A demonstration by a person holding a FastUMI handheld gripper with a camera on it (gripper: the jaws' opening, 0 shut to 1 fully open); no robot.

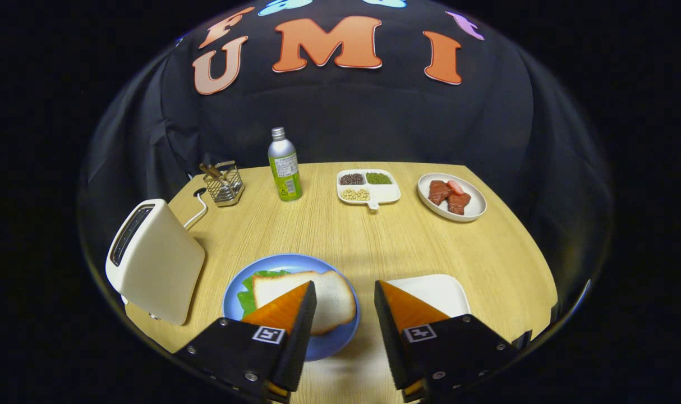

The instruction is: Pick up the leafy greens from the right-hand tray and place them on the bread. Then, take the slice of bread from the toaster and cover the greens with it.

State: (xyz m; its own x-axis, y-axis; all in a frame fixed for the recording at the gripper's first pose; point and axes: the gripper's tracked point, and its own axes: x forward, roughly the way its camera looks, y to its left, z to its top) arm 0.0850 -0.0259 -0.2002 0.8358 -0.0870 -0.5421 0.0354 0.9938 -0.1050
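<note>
We saw the gripper (345,306) with its fingers spread wide and nothing between them but bare table (374,241). Just ahead of the left finger sat a blue plate (237,292), and on it a slice of bread (329,294) lay over the leafy greens (249,294), whose edge peeked out on the far-left side. Beside the right finger lay a white tray (438,292). The toaster (155,261) stood left of the plate. Well beyond the fingers we noted a bottle (284,165), a wire basket (224,184), a divided dish (368,188) and a plate of meat (451,196).
</note>
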